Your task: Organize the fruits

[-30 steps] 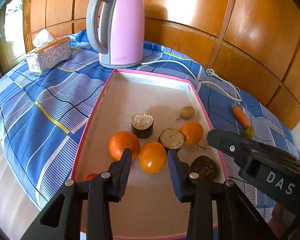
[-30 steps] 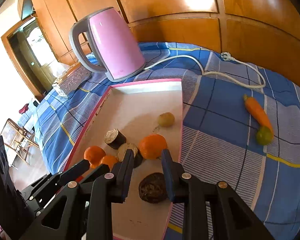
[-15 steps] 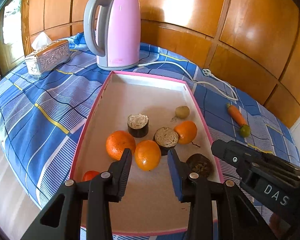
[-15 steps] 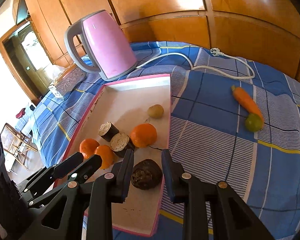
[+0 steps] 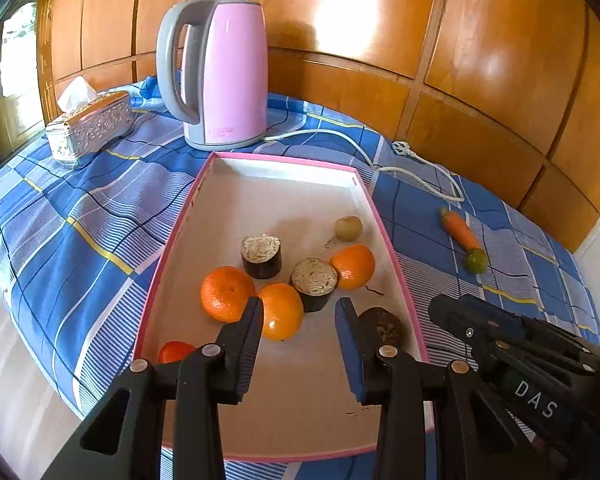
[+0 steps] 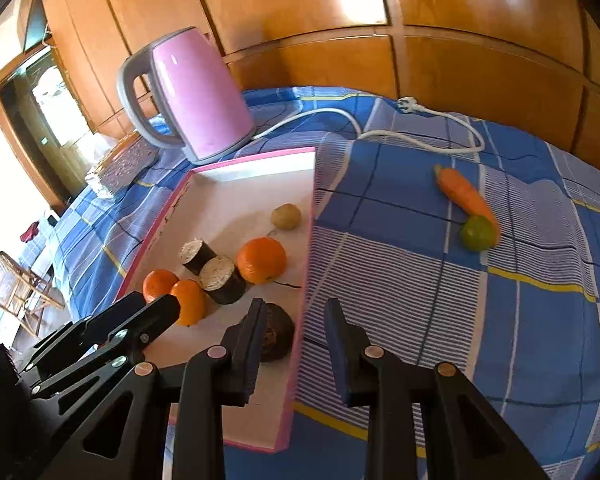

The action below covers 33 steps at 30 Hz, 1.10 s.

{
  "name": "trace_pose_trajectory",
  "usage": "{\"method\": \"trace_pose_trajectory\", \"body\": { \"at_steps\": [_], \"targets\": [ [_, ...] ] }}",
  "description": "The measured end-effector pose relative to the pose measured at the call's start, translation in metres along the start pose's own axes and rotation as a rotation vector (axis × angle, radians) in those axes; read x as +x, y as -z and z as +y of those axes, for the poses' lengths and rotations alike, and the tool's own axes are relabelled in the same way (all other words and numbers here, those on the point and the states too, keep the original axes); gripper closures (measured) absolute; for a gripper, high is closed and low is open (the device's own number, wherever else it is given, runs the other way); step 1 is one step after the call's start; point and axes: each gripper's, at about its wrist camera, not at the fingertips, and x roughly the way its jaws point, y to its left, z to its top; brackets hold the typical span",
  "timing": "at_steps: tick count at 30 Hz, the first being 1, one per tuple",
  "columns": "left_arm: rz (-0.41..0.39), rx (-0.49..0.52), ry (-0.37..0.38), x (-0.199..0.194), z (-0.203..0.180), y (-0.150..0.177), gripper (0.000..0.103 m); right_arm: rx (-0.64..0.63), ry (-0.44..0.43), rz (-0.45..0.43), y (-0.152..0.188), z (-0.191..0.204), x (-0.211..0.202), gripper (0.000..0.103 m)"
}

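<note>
Black jaws apart, apparently empty.

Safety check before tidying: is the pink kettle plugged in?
Unplugged. The kettle has its white plug lying loose on the blue cloth.

A tray (image 5: 188,216) lies on the table (image 5: 80,208), holding oranges (image 5: 226,294), two cut stubs (image 5: 261,255) and other fruit. Behind it stands a kettle (image 5: 220,76), a tissue box (image 5: 90,128) to its left. Right of the tray, a carrot (image 6: 462,192) touches a lime (image 6: 476,233).
</note>
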Motion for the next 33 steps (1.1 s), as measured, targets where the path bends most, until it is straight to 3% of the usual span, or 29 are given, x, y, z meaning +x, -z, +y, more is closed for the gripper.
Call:
{"method": "trace_pose_trajectory", "body": {
  "at_steps": [33],
  "targets": [
    [0.029,0.156,0.085,0.003,-0.062,0.006,0.065,0.148,0.084,-0.008,0.016,-0.065,-0.015,0.073]
  ]
}}
